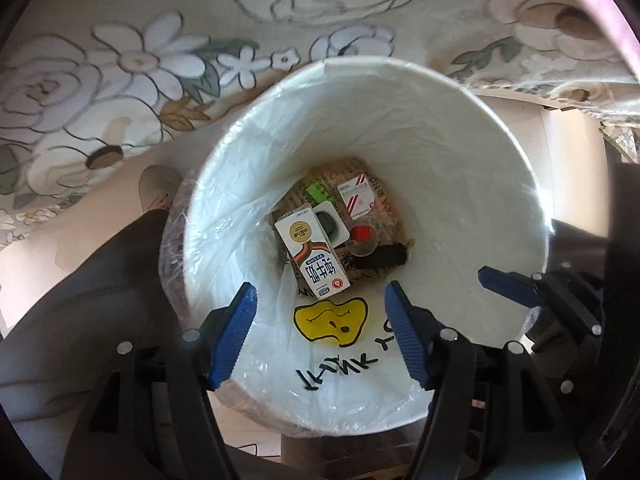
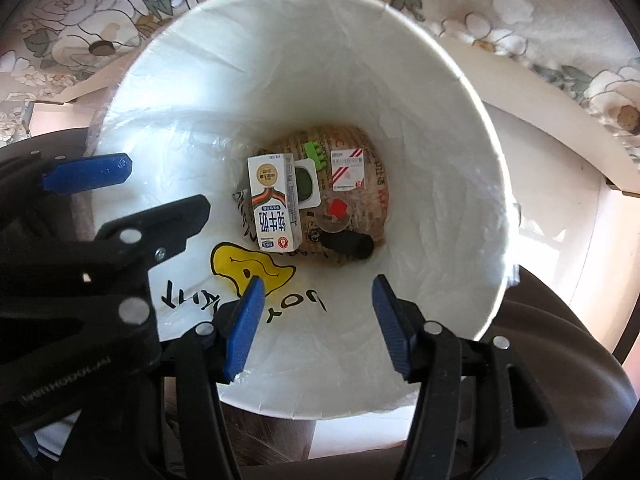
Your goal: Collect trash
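A white trash bin (image 1: 500, 184) lined with a clear plastic bag fills both views (image 2: 460, 160). At its bottom lie a milk carton (image 1: 314, 254) (image 2: 274, 202), a black cylinder (image 1: 382, 256) (image 2: 348, 244), a small red-and-white box (image 1: 358, 196) (image 2: 348, 168), a green piece (image 1: 318, 192) (image 2: 314, 152) and a red piece (image 1: 362, 233) (image 2: 338, 208). My left gripper (image 1: 322, 336) is open and empty above the bin's near rim. My right gripper (image 2: 318, 320) is open and empty above the bin. The left gripper also shows in the right wrist view (image 2: 132, 184).
A floral cloth (image 1: 120, 80) hangs behind the bin (image 2: 80, 12). Pale floor (image 1: 560, 140) shows to the right. A shoe tip (image 1: 158, 184) and dark trouser leg (image 1: 100, 280) stand left of the bin.
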Motion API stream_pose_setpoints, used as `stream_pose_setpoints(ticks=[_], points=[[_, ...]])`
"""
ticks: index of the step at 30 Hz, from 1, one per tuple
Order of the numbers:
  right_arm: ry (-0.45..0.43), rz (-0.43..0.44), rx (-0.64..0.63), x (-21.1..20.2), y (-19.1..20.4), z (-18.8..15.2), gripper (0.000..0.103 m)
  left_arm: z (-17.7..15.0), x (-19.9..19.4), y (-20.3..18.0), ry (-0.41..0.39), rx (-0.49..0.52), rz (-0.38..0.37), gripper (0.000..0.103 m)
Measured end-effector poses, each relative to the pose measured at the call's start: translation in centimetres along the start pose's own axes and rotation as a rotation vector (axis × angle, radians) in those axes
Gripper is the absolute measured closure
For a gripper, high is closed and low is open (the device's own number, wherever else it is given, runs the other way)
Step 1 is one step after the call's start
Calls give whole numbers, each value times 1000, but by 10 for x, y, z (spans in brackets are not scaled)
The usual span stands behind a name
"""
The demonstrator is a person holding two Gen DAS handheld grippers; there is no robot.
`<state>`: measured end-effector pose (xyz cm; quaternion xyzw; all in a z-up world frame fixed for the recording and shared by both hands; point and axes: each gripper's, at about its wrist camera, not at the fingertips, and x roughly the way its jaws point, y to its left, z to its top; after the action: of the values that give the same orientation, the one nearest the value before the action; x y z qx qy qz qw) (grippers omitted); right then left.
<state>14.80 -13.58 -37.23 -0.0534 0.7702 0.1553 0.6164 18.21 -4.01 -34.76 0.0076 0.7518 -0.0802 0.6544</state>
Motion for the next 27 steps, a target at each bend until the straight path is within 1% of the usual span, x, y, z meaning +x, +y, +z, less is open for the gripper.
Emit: stream_pose_setpoints(ticks=[2, 5, 7, 10, 12, 13, 14, 15, 16, 17, 19, 21, 27], points=[[-28, -12, -14, -10, 2, -3, 46, -2, -12, 0, -24, 6, 15, 34], [-73, -48, -47, -28, 5, -8, 46, -7, -35, 0, -81, 24, 48, 34], [-104, -57, -54, -42, 4, -15, 46, -10, -53, -3, -126, 57, 67, 34], [-154, -61, -54, -69, -1, -24, 46, -17, -86, -9, -216, 117, 106, 34], [-197, -82, -63, -91, -2, -30, 46, -22, -108, -8, -271, 130, 114, 34], [-217, -90, -68, -103, -3, -33, 44, -25, -120, -7, -301, 126, 116, 34], [-241, -99, -69, -114, -3, -37, 37, -29, -133, -6, -335, 119, 124, 34], [-271, -108, -67, -126, -4, -40, 33, -32, -145, -5, -368, 113, 138, 34], [-303, -115, -61, -136, -4, -44, 30, -36, -157, -5, -398, 110, 149, 34], [-329, -117, -56, -148, -4, -49, 30, -39, -166, -7, -422, 106, 154, 33], [-364, -110, -55, -166, -3, -56, 30, -46, -186, -9, -469, 105, 159, 30], [-398, -121, -59, -184, 1, -64, 30, -56, -207, -12, -510, 116, 166, 23], [-594, -156, -72, -257, 16, -100, 23, -89, -260, -19, -643, 142, 222, 12]])
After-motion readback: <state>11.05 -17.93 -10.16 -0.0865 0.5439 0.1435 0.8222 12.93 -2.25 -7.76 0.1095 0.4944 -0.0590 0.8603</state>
